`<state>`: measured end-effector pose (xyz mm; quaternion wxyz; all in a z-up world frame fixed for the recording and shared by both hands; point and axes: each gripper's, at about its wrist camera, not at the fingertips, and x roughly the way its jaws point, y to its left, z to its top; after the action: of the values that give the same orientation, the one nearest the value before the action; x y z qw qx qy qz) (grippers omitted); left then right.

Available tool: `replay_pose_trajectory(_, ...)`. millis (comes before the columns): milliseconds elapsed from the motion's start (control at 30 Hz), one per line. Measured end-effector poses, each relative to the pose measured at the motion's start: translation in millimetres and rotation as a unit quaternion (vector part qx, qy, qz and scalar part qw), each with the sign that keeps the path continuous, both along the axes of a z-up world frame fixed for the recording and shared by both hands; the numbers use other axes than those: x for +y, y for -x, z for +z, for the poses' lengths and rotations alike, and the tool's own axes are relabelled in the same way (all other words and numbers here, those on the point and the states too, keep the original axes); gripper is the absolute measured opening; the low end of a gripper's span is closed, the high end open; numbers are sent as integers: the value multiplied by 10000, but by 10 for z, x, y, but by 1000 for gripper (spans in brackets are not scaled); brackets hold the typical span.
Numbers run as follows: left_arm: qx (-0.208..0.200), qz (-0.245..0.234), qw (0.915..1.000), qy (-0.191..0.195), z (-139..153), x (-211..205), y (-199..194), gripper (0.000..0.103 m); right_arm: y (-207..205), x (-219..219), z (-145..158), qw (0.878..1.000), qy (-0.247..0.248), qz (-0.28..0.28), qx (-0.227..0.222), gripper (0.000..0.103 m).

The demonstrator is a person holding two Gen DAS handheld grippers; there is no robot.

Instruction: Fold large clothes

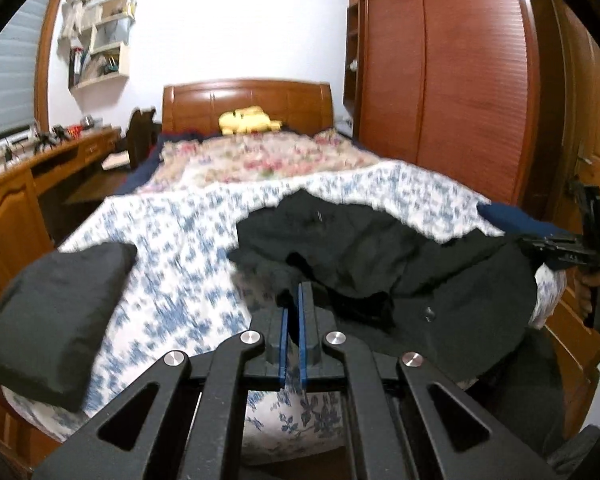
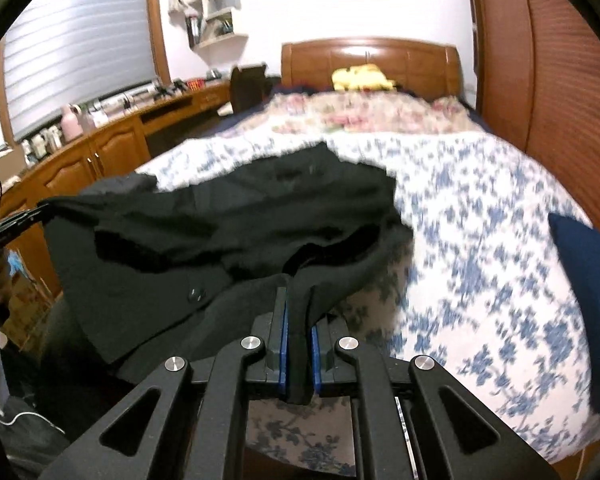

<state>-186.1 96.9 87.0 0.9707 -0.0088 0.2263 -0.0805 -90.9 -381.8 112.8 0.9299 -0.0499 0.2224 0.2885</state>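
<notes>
Your left tool [image 1: 294,300] is clamped on an edge of the black garment [image 1: 364,256], its blue pads nearly touching. Your right tool [image 2: 298,308] is likewise closed on the garment [image 2: 220,220], with a fold of cloth pinched between its pads. The garment hangs between both tools above the near end of the bed [image 1: 188,220], partly draped on the blue-flowered cover. A folded dark item [image 1: 56,316] lies on the bed's left corner.

I see a bed [image 1: 172,240] with a blue-flowered cover. On it lie a black garment [image 1: 380,256] (rumpled, near the foot), a folded dark bundle [image 1: 56,320], a navy cushion [image 2: 592,320] and a yellow toy [image 1: 248,120] by the headboard.
</notes>
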Motion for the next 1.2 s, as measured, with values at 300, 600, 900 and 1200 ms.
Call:
replay_pose_trajectory(300, -828, 159, 9964, -7, 730, 76, 436, 4, 734, -308, 483, 9965, 10, -5, -838, 8)
replay_pose_trajectory(600, -724, 482, 9962, 46, 655, 300, 238, 4, 834, -324, 459, 9949, 49, -45, -1009, 8)
replay_pose_trajectory(900, 97, 786, 9968, -83, -116, 491, -608, 4, -335, 191, -138, 9997, 15, 14, -225, 8)
replay_pose_trajectory(1200, 311, 881, 9954, -208, -379, 482, -1384, 4, -1438, 693, -407, 9981, 587, -154, 126, 8)
